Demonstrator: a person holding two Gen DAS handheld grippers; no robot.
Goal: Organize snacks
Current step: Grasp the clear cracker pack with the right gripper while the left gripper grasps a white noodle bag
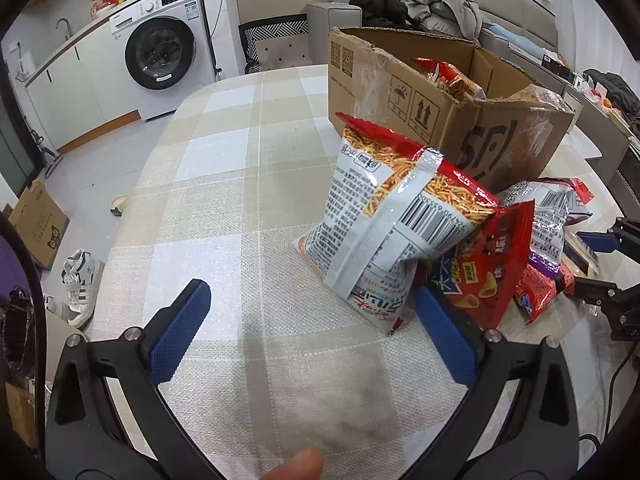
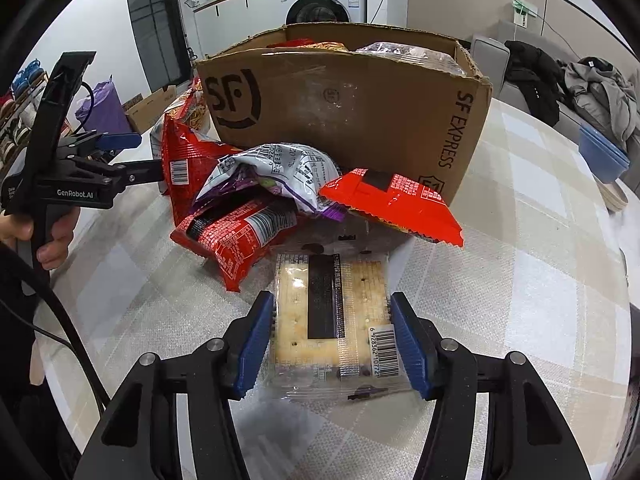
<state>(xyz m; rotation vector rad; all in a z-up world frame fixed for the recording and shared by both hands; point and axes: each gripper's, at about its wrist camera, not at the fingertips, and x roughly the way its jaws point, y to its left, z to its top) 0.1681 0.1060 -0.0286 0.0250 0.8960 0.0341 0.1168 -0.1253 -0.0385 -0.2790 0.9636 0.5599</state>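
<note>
Right gripper [image 2: 332, 336]: blue pads touch both long sides of the cracker pack [image 2: 330, 316], gripping it; the pack lies flat on the checked cloth [image 2: 540, 280], just in front of the snack pile. Left gripper [image 1: 310, 320]: jaws wide open, nothing between them, low over bare cloth beside the upright noodle-snack bag [image 1: 384, 216]. Pile: red bags [image 2: 228, 236], a crumpled white-purple bag [image 2: 276, 176] and a red flat pack [image 2: 392, 204], heaped against the cardboard box [image 2: 344, 120]. Box stands open on the table, more snack bags inside. Washing machine [image 1: 168, 48] behind
</note>
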